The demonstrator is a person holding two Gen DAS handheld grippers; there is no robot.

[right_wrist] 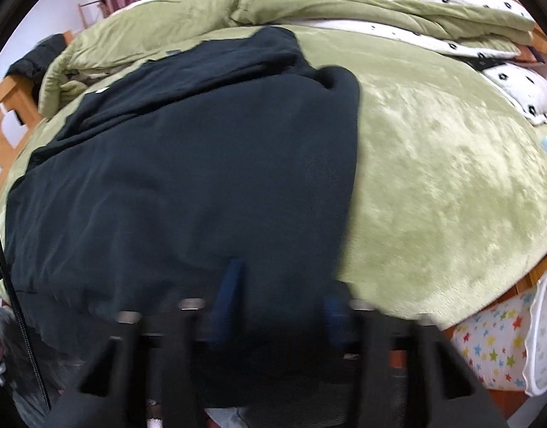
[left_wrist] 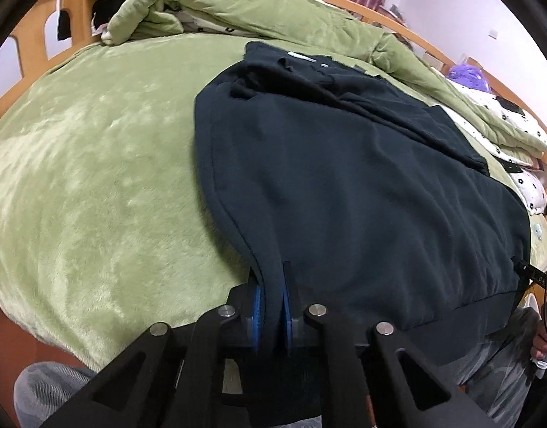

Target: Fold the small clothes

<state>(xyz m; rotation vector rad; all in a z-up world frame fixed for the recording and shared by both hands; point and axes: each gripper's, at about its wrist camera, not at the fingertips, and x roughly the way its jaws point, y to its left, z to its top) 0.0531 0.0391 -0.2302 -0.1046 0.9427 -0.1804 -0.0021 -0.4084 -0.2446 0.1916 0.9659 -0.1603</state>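
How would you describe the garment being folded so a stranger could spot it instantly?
Start at the wooden bed covered by a green plush blanket. On that blanket, at the near edge, lies a dark navy sweatshirt. It is the only dark, smooth cloth there; the rumpled quilt behind is green and white.

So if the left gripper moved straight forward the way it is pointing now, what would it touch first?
Most likely the dark sweatshirt itself: the left gripper is already shut on its near edge, and the cloth spreads ahead of it over the green blanket. Depth is unclear, though.
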